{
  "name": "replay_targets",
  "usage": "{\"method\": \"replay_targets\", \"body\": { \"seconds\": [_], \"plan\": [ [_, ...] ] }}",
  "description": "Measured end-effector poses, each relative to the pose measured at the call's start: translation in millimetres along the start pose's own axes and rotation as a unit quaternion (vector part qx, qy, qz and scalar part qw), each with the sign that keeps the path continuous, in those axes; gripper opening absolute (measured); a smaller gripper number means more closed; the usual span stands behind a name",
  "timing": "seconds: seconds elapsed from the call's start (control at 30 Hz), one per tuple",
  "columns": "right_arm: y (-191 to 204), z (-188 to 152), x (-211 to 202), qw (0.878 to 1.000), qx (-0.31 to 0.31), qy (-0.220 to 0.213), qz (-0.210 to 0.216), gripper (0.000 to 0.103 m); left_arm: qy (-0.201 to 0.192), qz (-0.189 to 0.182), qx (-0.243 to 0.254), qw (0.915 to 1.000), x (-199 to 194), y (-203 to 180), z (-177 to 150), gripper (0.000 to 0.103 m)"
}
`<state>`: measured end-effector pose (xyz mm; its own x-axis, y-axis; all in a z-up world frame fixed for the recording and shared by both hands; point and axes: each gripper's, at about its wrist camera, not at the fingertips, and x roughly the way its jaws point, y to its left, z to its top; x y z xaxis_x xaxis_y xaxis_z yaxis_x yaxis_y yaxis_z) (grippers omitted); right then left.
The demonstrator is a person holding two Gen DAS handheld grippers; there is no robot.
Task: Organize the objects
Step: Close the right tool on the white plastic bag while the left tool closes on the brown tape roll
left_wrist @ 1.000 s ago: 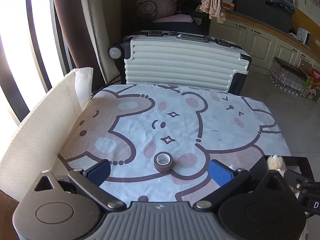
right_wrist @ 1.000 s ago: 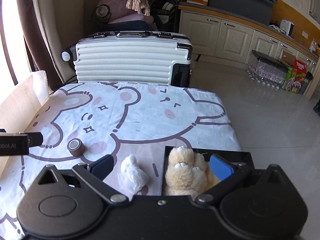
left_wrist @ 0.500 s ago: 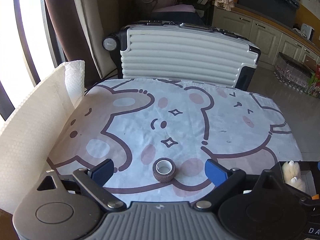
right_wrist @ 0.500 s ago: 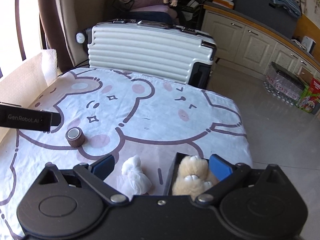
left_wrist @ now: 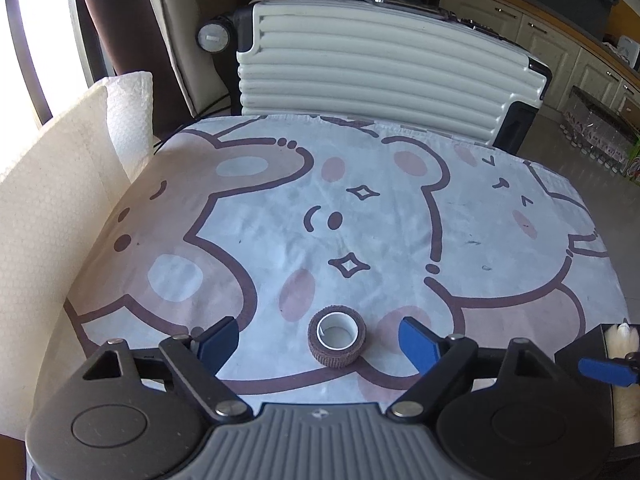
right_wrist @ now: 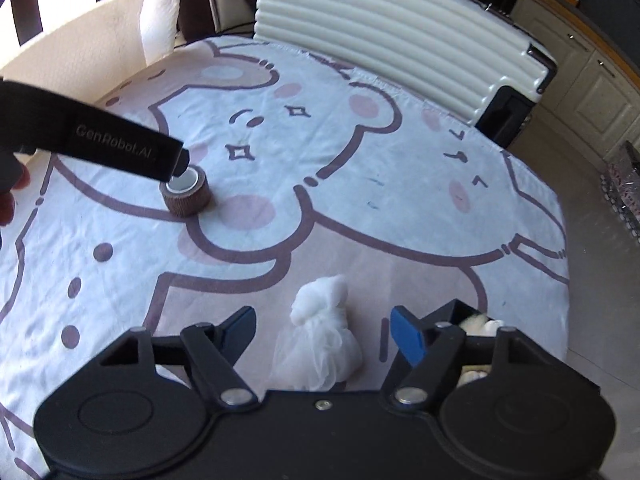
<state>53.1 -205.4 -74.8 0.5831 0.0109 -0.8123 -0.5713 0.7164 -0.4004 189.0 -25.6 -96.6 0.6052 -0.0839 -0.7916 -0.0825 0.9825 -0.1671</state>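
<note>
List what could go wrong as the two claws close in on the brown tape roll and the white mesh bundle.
1. The brown tape roll stands on its flat end between the open left claw; an off-centre close could tip it or send it rolling.
2. The white mesh bundle is soft and loose; the open right claw may pinch only netting, or the bear-print cloth beneath.
3. The black box sits close beside the right claw and could get nudged.
</note>
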Motion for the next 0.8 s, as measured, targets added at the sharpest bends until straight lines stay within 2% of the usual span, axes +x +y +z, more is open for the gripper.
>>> {"method": "replay_targets", "body": {
  "seconds": [0.13, 0.23, 0.4, 0.6, 0.7, 0.8],
  "plan": [
    [3, 0, 13, 0.999, -0.025, 0.026, -0.008, 0.065, 0.009, -0.004, -0.009, 0.9999, 12, 1, 1, 0.086],
    [3, 0, 19, 0.999, -0.033, 0.037, 0.002, 0.061, 0.015, -0.003, -0.01, 0.9998, 22, -1, 1, 0.085],
    [5, -1, 29, 0.997, -0.058, 0.057, -0.009, 0.048, 0.024, 0.001, -0.004, 0.9997, 35, -6, 1, 0.083],
    [8, -3, 40, 0.993, -0.091, 0.071, -0.018, 0.042, 0.04, 0.007, -0.018, 0.999, 49, -7, 3, 0.08],
    [4, 0, 41, 0.994, -0.081, 0.069, -0.019, 0.035, 0.045, 0.013, -0.023, 0.9986, 55, -6, 3, 0.077],
    [-1, 1, 42, 0.995, -0.069, 0.07, -0.014, 0.034, 0.05, 0.018, -0.024, 0.9983, 60, -6, 2, 0.074]
  ]
}}
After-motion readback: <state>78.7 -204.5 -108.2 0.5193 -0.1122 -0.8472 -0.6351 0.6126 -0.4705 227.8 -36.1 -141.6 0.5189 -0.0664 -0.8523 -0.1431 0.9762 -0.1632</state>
